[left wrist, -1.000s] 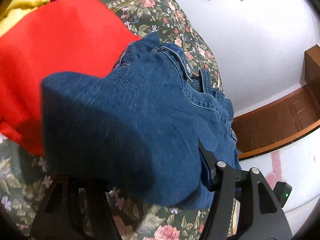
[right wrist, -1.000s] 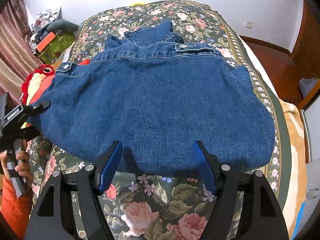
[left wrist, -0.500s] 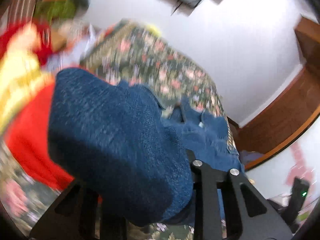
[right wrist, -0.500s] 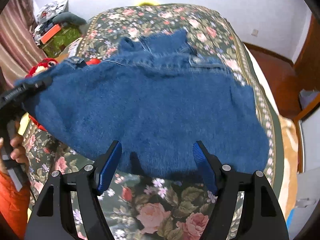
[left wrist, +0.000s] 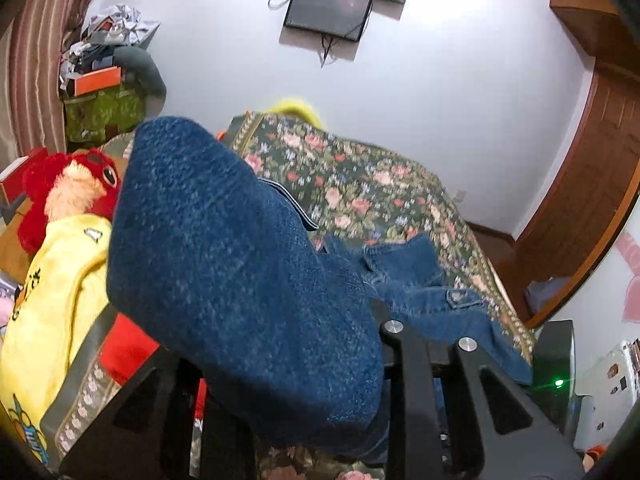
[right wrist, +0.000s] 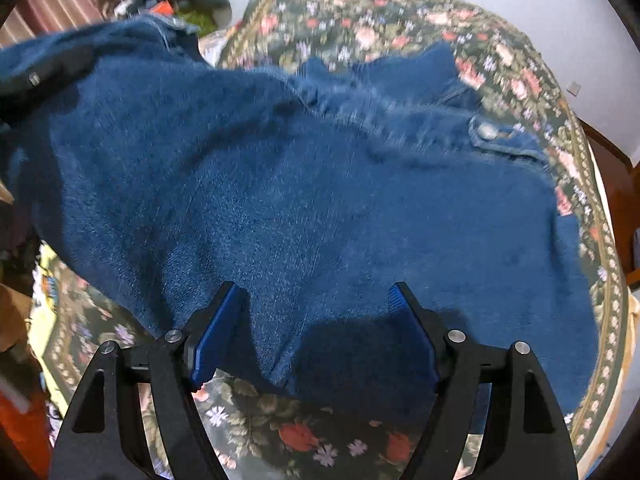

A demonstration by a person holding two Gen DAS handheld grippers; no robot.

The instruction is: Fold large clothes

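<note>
The blue denim jacket (right wrist: 320, 184) lay spread over the flowery bed (right wrist: 420, 28), with one side lifted up. Your left claw (left wrist: 288, 344) was shut tight on that lifted edge, and the cloth draped right over it. Your right claw (right wrist: 316, 336) was wide open, its blue pads (right wrist: 214, 334) on either side of the jacket's near edge. A red stuffed toy (left wrist: 60, 192) sat beside the bed.

blue denim jacket (right wrist: 320, 200) on a dark green floral bedspread (left wrist: 360, 184); red plush toy (left wrist: 68, 188), yellow garment (left wrist: 52, 300) far left.
</note>
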